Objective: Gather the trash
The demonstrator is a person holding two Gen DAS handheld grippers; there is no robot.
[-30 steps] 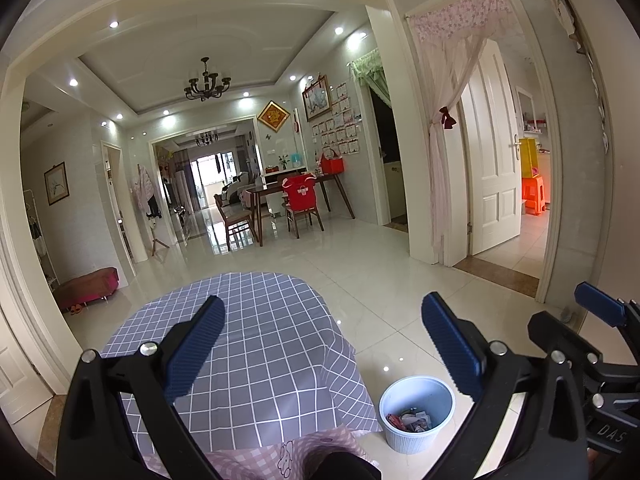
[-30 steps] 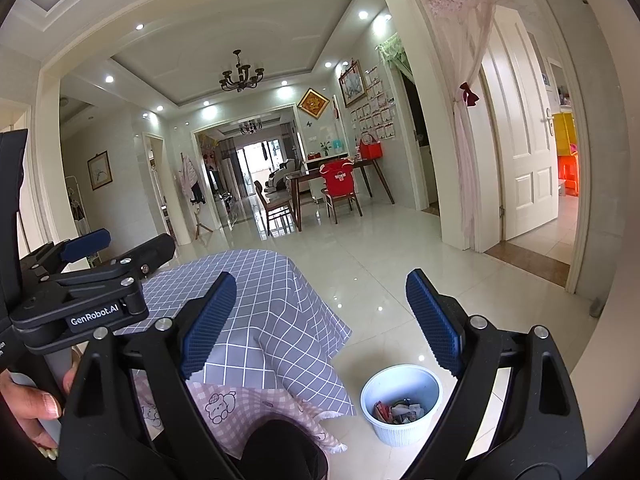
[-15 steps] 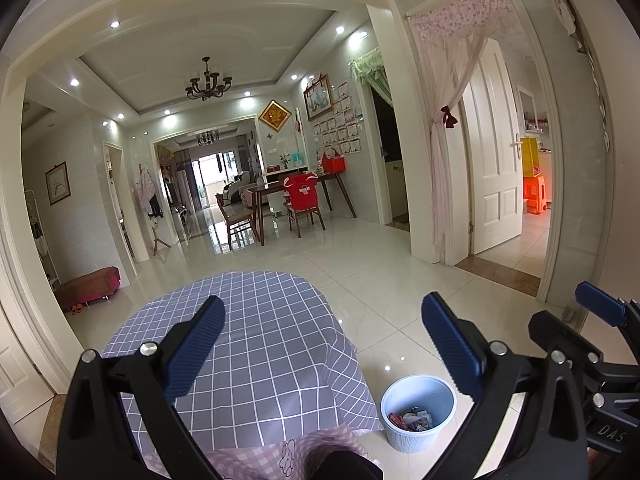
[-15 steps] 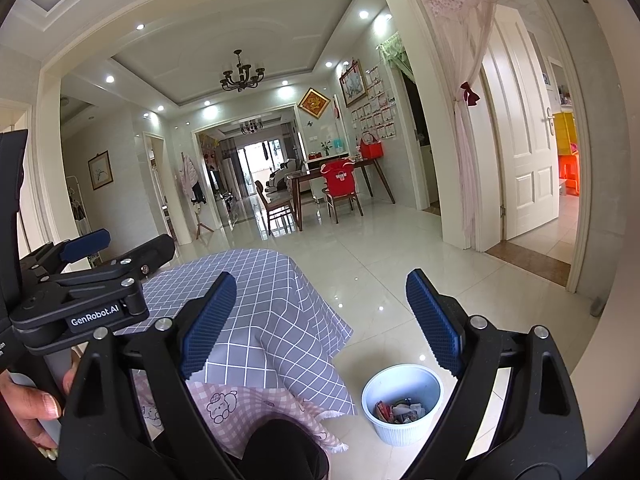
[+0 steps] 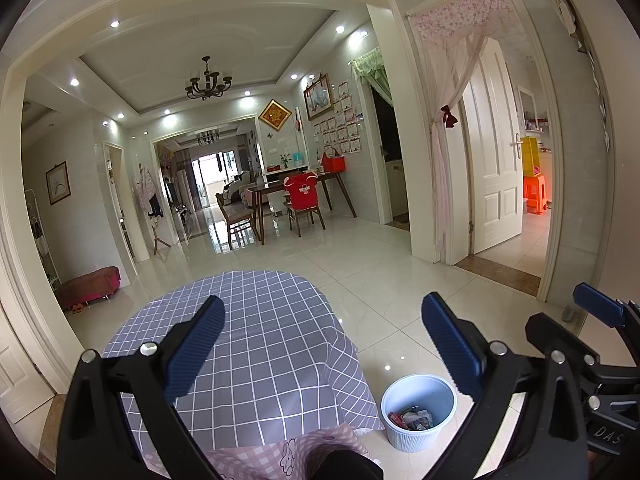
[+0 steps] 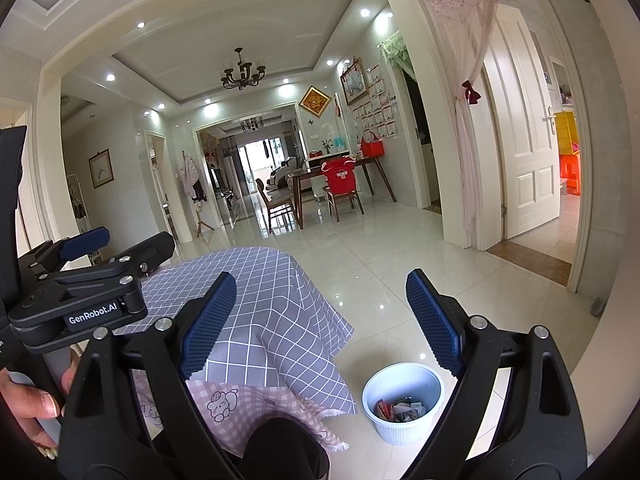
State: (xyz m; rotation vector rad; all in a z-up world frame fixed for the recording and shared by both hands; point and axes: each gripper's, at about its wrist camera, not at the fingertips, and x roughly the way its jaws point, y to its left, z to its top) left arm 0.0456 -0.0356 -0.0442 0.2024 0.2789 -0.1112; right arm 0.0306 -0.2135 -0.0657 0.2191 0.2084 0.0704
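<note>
A small white ribbed bin stands on the tiled floor to the right of the table, with crumpled wrappers at its bottom. My left gripper is open and empty, held above the table's grey checked cloth. My right gripper is also open with nothing between its blue pads, above the cloth's right edge and the bin. In the right wrist view the left gripper's body shows at the left, held by a hand.
A pink patterned cloth lies under the checked one at the near edge. Glossy tiled floor stretches to a dining table with chairs. A white door stands ajar on the right. A red bench sits left.
</note>
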